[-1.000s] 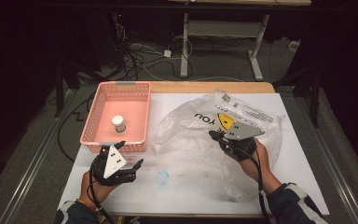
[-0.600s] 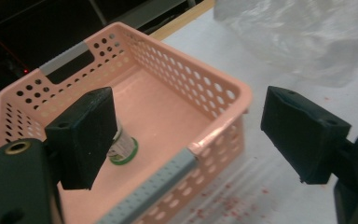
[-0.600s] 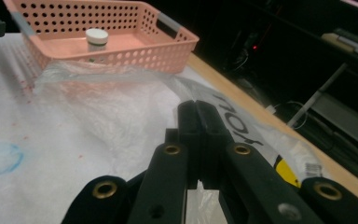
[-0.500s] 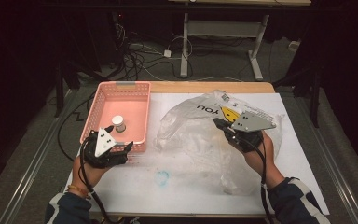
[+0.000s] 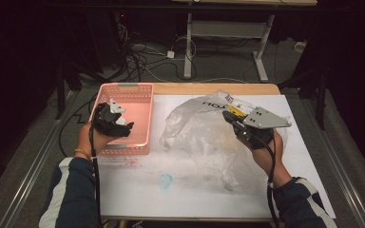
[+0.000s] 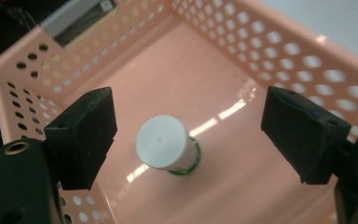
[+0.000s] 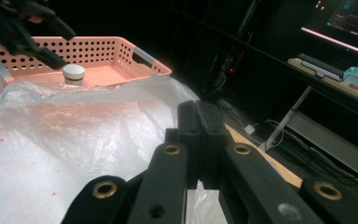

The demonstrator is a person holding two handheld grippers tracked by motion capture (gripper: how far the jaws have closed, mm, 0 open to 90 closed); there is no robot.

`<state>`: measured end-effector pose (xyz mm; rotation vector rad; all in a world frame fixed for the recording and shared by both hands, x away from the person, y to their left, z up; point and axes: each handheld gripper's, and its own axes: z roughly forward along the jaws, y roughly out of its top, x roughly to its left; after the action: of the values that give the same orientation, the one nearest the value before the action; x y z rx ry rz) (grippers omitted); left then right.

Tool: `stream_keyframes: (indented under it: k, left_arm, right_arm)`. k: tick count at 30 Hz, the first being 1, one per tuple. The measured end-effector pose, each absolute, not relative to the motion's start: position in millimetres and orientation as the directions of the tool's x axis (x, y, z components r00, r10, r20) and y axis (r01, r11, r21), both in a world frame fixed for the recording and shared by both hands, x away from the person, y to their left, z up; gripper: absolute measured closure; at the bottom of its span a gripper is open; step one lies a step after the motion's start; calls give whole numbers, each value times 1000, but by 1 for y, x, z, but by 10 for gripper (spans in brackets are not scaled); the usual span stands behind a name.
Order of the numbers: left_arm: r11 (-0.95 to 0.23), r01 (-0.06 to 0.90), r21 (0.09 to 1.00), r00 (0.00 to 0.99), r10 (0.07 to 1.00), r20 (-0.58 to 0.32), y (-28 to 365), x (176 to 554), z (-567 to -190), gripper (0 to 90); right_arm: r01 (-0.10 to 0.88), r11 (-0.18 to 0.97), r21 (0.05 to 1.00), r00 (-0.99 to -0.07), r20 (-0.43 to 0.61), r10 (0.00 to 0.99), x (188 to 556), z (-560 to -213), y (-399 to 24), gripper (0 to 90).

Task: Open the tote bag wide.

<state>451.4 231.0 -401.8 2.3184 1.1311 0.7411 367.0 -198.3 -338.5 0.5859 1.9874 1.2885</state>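
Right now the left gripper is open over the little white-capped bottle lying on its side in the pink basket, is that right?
Not quite. The left gripper is open over the bottle in the pink basket, but the bottle stands upright, its white cap facing up between the jaws. The left gripper view shows it.

Table [image 5: 180, 190], white cover; pink basket [image 5: 142, 141] left, crumpled clear plastic bag [image 5: 204, 137] centre-right, blue smudge [image 5: 164, 180] near front

Black grippers [image 5: 115, 124] (brass screws), grey plates, navy white-striped sleeves [image 5: 69, 190]
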Motion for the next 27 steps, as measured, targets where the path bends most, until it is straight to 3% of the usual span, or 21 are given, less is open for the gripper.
stream_keyframes:
  k: [6,9,10,11,13,27]
  left_arm:
    - [-556,662,503,514,825,234,235,479,-416,209]
    - [-556,694,458,537,823,186,236,487,-420,320]
    - [-565,702,433,549,817,176,237,490,-422,320]
    - [-573,709,411,558,812,170,237,492,-424,395]
    - [-581,717,385,572,806,150,237,494,-426,423]
    - [-594,714,372,584,797,151,238,490,-423,479]
  right_arm:
    - [13,398,917,-680,-283,676,368,-340,-202,900]
    - [19,403,915,-693,-279,665,368,-342,-202,900]
    - [19,403,915,-693,-279,665,368,-342,-202,900]
    - [19,403,915,-697,-276,661,368,-343,-202,900]
    - [16,412,911,-702,-283,653,368,-343,-202,900]
    - [19,408,913,-697,-280,660,367,-343,-205,900]
